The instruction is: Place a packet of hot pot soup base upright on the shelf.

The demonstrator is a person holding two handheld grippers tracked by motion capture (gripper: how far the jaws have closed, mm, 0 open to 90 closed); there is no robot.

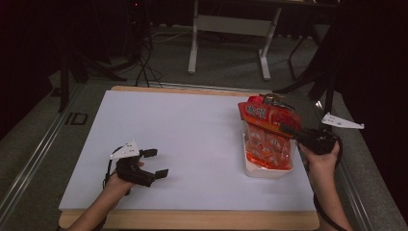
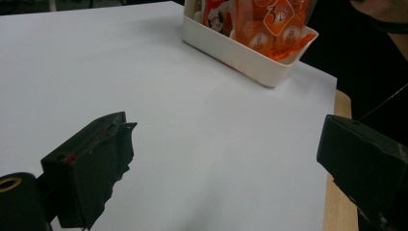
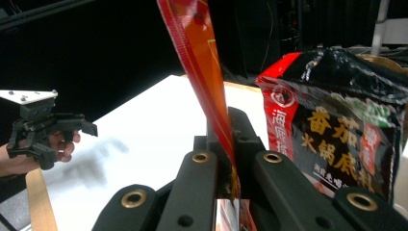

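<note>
A white bin (image 1: 267,170) stands at the right of the white board, filled with orange packets (image 1: 269,144). My right gripper (image 1: 285,128) is above it, shut on the edge of a large orange-red packet (image 3: 204,72) that hangs over the bin. Beside it leans a red and black bag (image 3: 337,139) with printed characters. At the front left my left gripper (image 1: 160,162) is open near the board with nothing between its jaws. In the left gripper view, the left gripper (image 2: 228,130) points toward the bin (image 2: 240,53) and the orange packets (image 2: 272,24).
The white board (image 1: 183,139) lies on a wooden table whose edge (image 1: 192,219) shows at the front. A table frame (image 1: 231,33) stands on the floor behind. A metal rail (image 1: 33,159) runs along the left.
</note>
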